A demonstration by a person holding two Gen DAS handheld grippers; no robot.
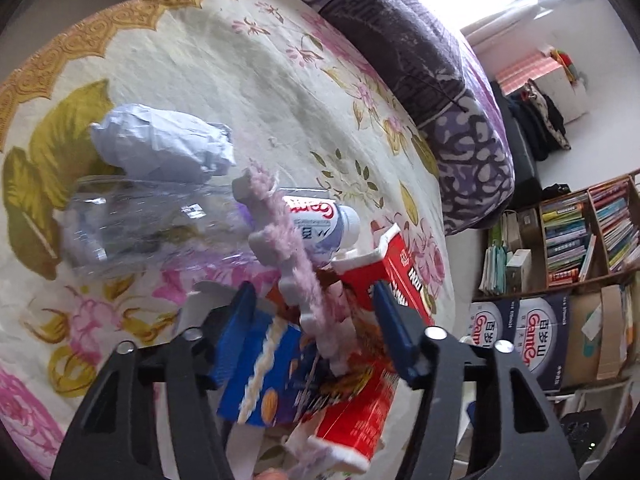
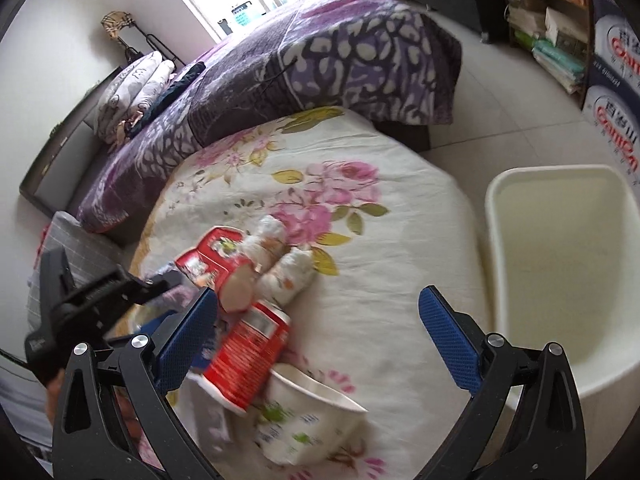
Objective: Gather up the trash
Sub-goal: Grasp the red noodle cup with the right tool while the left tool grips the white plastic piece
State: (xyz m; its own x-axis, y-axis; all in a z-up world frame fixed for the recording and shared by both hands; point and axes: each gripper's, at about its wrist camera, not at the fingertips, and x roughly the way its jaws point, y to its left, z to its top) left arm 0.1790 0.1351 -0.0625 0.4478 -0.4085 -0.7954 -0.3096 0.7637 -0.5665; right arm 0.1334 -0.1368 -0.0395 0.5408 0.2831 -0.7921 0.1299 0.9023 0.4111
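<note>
The left gripper [image 1: 316, 304] stands about half open over a heap of trash at the near edge of a floral tablecloth [image 1: 240, 80]; a white notched foam strip wound with lilac fluffy yarn [image 1: 280, 240] runs up between its blue pads [image 1: 236, 328], but whether the pads press on it cannot be told, since a gap shows on each side. Under and just beyond that gripper lie a blue snack box [image 1: 256, 376], a red carton [image 1: 396, 272] and a red packet [image 1: 360, 416], three pieces touching one another. Farther out are one small white bottle with a red-lettered label [image 1: 324, 224], one crushed clear plastic bottle [image 1: 132, 220] to its left, and one ball of crumpled pale paper [image 1: 164, 144] behind that. The right gripper [image 2: 316, 320] is spread wide and holds nothing; its left pad [image 2: 188, 336] is beside a red cup [image 2: 248, 356], the right pad [image 2: 448, 336] over bare cloth. In that view one white paper bowl [image 2: 308, 416] lies near, one red carton [image 2: 212, 256] and two white wrapped rolls [image 2: 280, 264] lie farther away. One empty white bin [image 2: 560, 264] stands on the floor to the right of the table. A purple patterned blanket [image 2: 320, 52] covers the bed beyond, and a bookshelf [image 1: 580, 232] with two printed water boxes [image 1: 536, 328] stands at the far right.
</note>
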